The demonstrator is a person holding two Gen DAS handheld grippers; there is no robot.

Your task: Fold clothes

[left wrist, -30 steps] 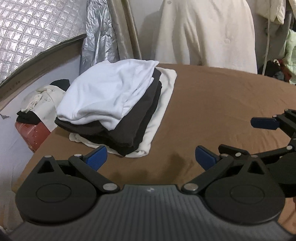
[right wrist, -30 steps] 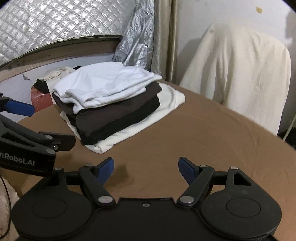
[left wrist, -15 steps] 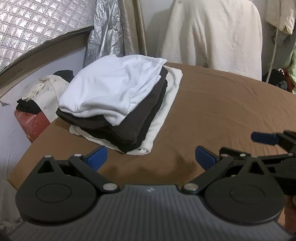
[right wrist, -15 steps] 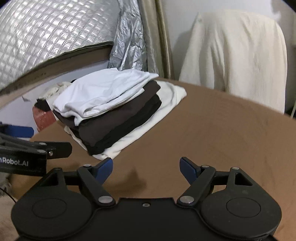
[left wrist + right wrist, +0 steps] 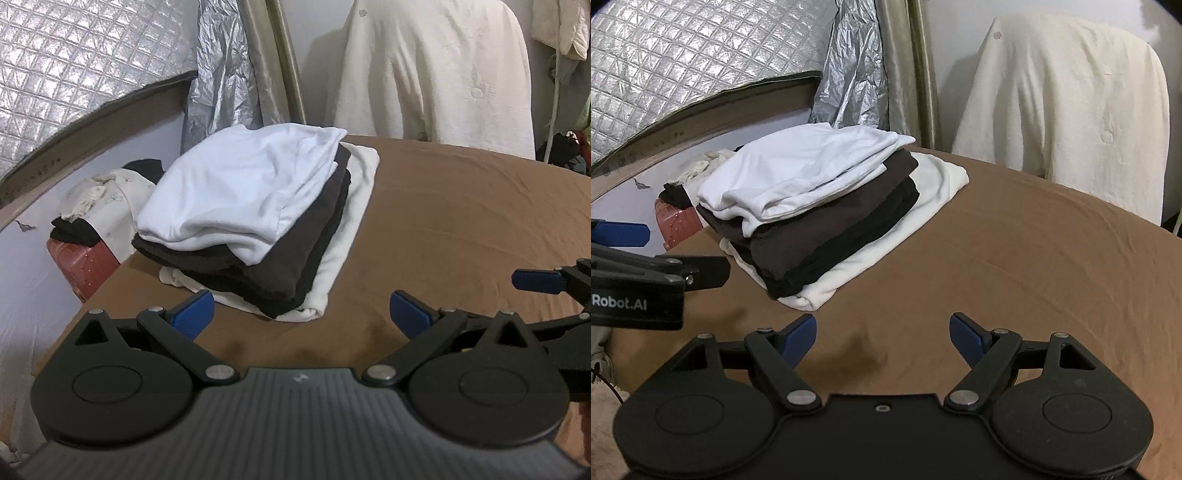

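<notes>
While both claws hover empty over brown sheet [image 5: 461, 206], left claw [image 5: 301, 314] spread wide, right claw [image 5: 882, 334] likewise. Folded clothes stack [image 5: 258, 218] ahead-left of both, resting on sheet: white shirt [image 5: 798, 170] on top, dark pieces between, cream piece at bottom.

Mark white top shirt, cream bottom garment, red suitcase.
white shirt [image 5: 236, 192], left wrist view, middle of its upper face
cream garment [image 5: 886, 243], right wrist view, exposed right flap
red suitcase [image 5: 86, 267], left wrist view, its front side
</notes>
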